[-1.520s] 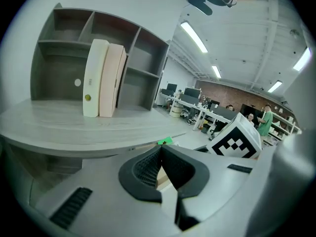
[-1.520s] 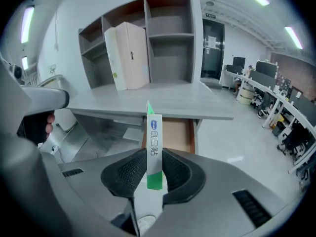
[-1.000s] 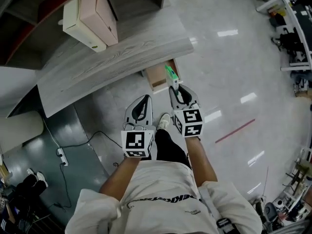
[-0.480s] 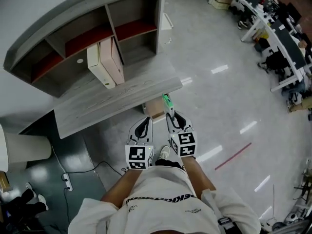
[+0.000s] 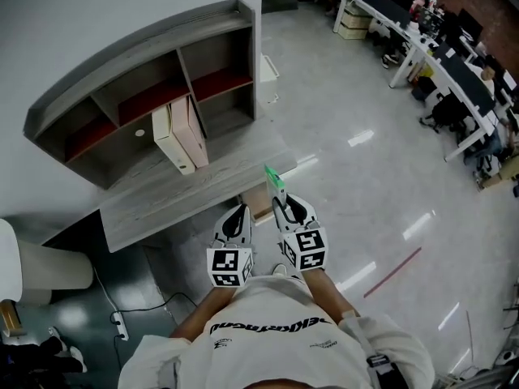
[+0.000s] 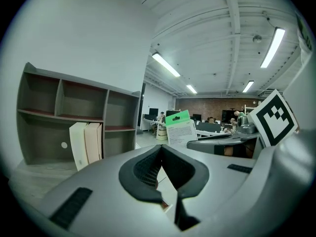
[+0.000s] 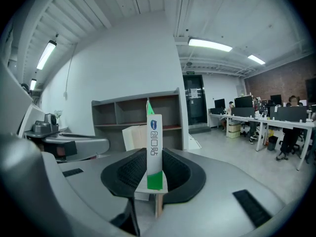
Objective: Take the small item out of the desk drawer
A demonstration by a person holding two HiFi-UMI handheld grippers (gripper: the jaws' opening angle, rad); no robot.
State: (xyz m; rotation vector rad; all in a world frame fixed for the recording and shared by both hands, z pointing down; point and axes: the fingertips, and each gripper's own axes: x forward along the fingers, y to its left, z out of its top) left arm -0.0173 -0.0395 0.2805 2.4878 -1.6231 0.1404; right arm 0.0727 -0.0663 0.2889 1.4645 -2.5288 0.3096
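The main step looks done: the small item, a slim green-and-white carton [image 7: 153,144], is out of the desk drawer [image 5: 259,202] and stands upright in the right gripper [image 7: 154,180]. That gripper's jaws are partly apart and press on the carton's lower end from both sides. In the head view the carton pokes up in front of the person's body, above the front edge of the grey desk top [image 5: 182,191] and clear of everything on it. The drawer, a pale wooden box, juts out from under that edge just beyond the grippers, so it stands open. Its inside is too small here to tell whether anything else lies in it. The left gripper [image 6: 161,153] hangs beside the right one with its jaw tips together and nothing between them, so it takes no part in the hold. Behind the desk are the shelf unit [image 5: 142,96] and two pale binders [image 5: 180,136], well apart from both tools. As the task is worded, little seems left, perhaps setting the carton down somewhere and pushing the drawer shut, though neither is asked for.
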